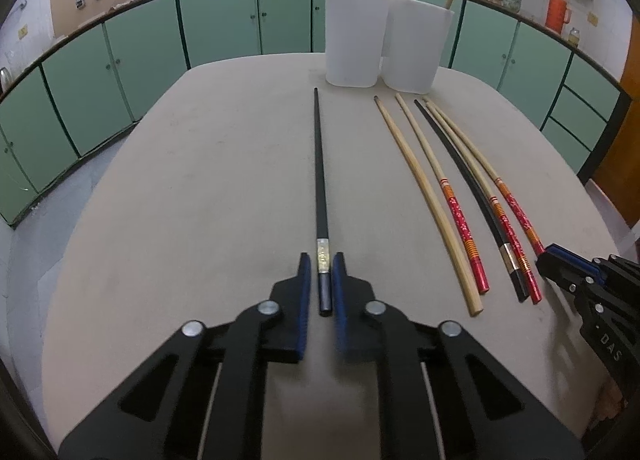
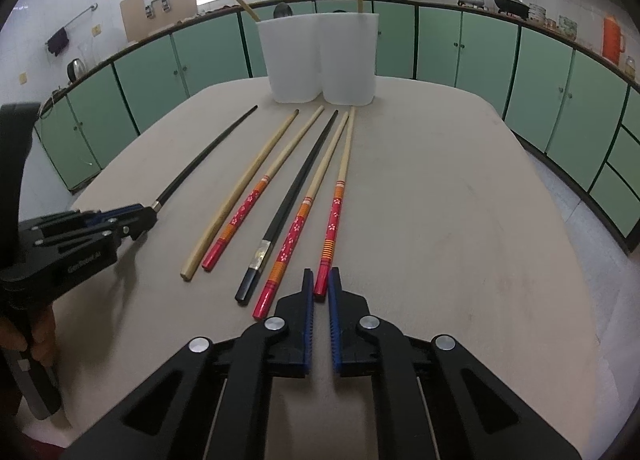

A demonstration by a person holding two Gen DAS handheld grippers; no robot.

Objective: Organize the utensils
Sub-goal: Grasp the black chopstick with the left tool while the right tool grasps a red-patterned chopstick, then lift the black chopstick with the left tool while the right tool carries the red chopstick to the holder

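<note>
Two grippers pinching | left gripper [image 1: 322, 260]: black chopstick [image 1: 319, 164] | right gripper [image 2: 320, 276]: red-handled chopstick [image 2: 338, 196] | lettering "DAS"

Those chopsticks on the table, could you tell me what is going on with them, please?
A person is sorting chopsticks with hand-held tongs. The left tongs are shut on the handle end of a lone black chopstick; the right tongs are shut on the red end of the rightmost red-handled chopstick. Both chopsticks lie on the table. Four more lie between them. Two white containers at the far edge already hold one chopstick each.
</note>
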